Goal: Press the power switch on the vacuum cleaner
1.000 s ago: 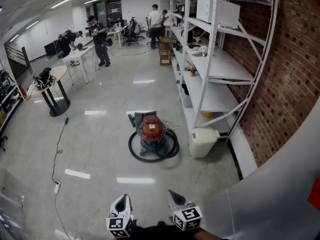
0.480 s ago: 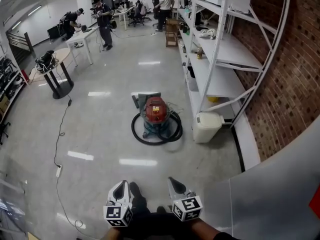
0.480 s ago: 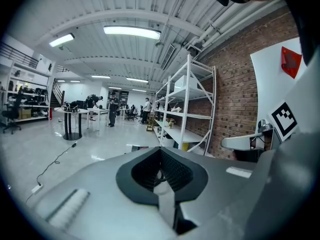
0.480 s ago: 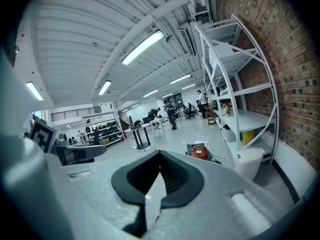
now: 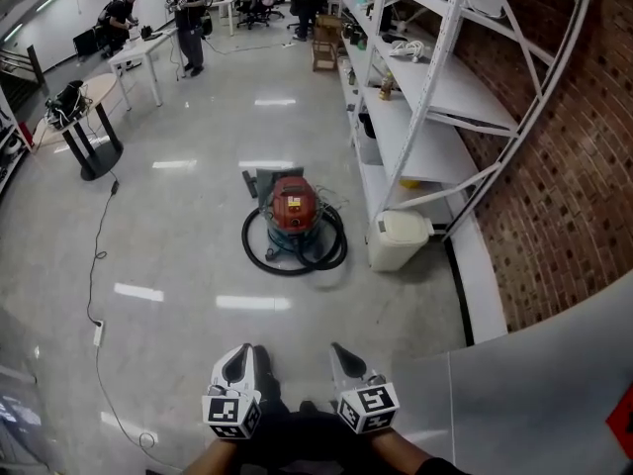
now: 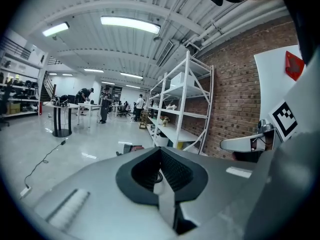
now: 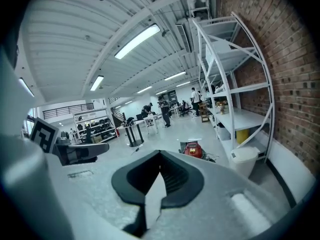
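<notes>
The vacuum cleaner [image 5: 294, 207] has a red top on a dark drum and stands on the glossy floor, with its black hose [image 5: 265, 256] coiled around it. It is some way ahead of both grippers. In the right gripper view the vacuum cleaner [image 7: 192, 149] shows small beyond the jaws. In the left gripper view only an edge of the vacuum cleaner [image 6: 131, 147] peeks past the jaws. My left gripper [image 5: 240, 363] and right gripper [image 5: 346, 359] are held side by side low in the head view. Both the left gripper [image 6: 160, 153] and the right gripper [image 7: 160, 157] are shut with nothing between the jaws.
A white lidded bin [image 5: 399, 238] stands right of the vacuum, against the white shelf rack [image 5: 442, 87] along the brick wall [image 5: 554, 166]. A cable with a power strip [image 5: 97, 332] runs along the floor at left, near a black round table [image 5: 84, 127]. People work at far desks [image 5: 148, 47].
The view has advanced toward the vacuum, which now sits higher and slightly left in the head view. A shoe has come into sight between the grippers. Both grippers stay shut.
</notes>
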Available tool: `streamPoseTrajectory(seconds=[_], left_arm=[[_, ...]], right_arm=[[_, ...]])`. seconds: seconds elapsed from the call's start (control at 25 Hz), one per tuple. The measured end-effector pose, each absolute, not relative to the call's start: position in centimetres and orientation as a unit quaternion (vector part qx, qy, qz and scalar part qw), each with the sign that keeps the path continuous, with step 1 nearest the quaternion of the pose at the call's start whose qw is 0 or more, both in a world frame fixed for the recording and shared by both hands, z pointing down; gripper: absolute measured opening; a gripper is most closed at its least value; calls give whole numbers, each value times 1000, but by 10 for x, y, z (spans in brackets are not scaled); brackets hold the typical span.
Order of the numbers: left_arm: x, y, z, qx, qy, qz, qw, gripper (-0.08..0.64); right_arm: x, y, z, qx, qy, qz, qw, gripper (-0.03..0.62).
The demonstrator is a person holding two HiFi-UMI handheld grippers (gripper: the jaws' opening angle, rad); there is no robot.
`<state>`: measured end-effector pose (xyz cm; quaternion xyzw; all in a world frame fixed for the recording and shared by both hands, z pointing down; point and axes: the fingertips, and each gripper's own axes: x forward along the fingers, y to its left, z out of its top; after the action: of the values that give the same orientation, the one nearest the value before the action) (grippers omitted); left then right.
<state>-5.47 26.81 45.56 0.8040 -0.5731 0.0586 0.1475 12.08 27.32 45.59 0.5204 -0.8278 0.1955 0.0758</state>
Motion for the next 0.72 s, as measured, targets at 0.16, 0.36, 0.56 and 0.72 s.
streamPoseTrajectory(seconds=[0.16,0.36,0.56,0.72], left_arm=[[-71,238,469,799,-573,64,168,17],[-94,187,469,800,-569,62,178,17],[-119,138,467,806,-561,54,181,15],[-139,98,459,812,-553,48,181,17]], right_arm=[[112,242,460,529,-819,205,82,-8],[94,190,461,537,-812,207,97,-8],[66,141,454,543,-809,198,107,-8],[44,105,442,551,-804,195,108,-8]])
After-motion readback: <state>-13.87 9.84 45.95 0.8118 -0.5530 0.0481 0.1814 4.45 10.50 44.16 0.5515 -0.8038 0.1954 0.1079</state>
